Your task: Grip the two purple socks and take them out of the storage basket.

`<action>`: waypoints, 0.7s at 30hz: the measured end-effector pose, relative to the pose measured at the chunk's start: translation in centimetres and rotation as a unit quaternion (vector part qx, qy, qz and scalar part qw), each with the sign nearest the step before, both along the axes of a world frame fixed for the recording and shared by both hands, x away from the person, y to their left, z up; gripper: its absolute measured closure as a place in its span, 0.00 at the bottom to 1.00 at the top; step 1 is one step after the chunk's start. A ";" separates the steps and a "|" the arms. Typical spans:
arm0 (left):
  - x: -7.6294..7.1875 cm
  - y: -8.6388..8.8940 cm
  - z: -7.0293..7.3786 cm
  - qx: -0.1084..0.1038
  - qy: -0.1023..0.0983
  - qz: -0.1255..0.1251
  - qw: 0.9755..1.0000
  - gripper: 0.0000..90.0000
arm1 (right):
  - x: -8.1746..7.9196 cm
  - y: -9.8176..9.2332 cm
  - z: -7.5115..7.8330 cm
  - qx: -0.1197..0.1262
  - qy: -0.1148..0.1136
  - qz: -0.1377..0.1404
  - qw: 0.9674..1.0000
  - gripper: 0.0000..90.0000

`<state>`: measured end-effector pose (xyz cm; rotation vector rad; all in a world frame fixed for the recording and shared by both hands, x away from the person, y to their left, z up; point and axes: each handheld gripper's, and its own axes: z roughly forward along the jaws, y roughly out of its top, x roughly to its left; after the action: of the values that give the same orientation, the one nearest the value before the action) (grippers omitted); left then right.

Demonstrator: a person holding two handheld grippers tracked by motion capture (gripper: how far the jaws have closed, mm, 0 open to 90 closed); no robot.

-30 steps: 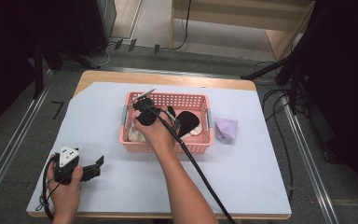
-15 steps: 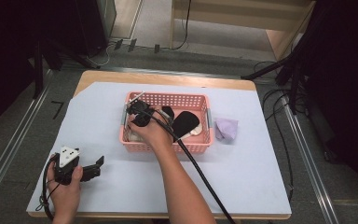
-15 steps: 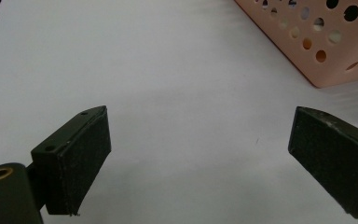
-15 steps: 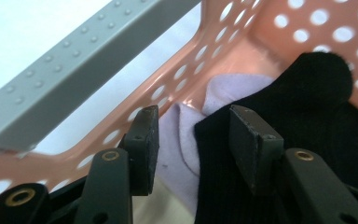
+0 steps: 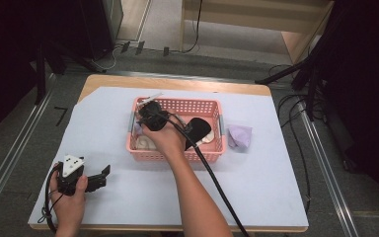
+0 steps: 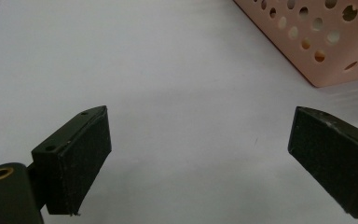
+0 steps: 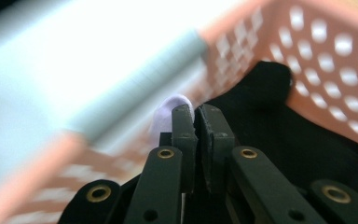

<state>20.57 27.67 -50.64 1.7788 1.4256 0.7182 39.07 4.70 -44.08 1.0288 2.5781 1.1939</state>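
A pink perforated basket (image 5: 207, 104) stands mid-table and holds a black cloth (image 5: 199, 128) and pale cloths (image 5: 145, 143). My right gripper (image 5: 142, 118) is inside the basket's left end, jaws pressed together (image 7: 196, 112). A small lavender cloth (image 7: 168, 112) sits right at its tips, over the black cloth (image 7: 270, 126); I cannot tell whether it is pinched. My left gripper (image 5: 101, 174) rests on the white sheet at the front left, open with nothing between its fingers (image 6: 198, 140). The basket's corner (image 6: 326, 42) lies ahead of it to the right.
A crumpled lavender cloth (image 5: 239, 136) lies on the sheet just right of the basket. The right gripper's black cable (image 5: 212, 177) trails toward the front edge. A white sheet (image 5: 276, 168) covers the wooden table, with metal rails along both sides.
My right gripper has slid left inside the basket toward its left wall. The left gripper has stayed put.
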 end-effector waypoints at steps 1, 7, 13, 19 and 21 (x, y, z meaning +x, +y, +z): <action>0.0 0.0 0.0 0.001 0.000 -0.001 1.000 0.07 | 0.0 -0.7 0.4 0.012 0.004 -0.007 1.000 0.95; 0.1 0.0 0.0 0.002 -0.001 0.000 1.000 0.07 | 2.2 -6.9 -0.9 -0.165 -0.014 -0.221 0.961 0.81; 0.1 -0.1 0.0 0.002 0.002 0.001 1.000 0.07 | 0.7 -6.9 0.6 -0.041 -0.054 -0.174 0.982 0.73; 0.0 0.0 0.0 0.004 -0.001 -0.001 1.000 0.07 | 1.2 -3.3 -1.6 -0.118 -0.001 -0.129 0.985 0.48; 0.0 0.0 0.0 0.004 -0.002 -0.002 1.000 0.07 | 1.5 -2.9 -2.8 -0.151 0.009 -0.139 0.979 0.47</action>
<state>20.57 27.64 -50.66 1.7845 1.4193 0.7251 40.55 1.80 -46.90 1.2748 2.4207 0.7054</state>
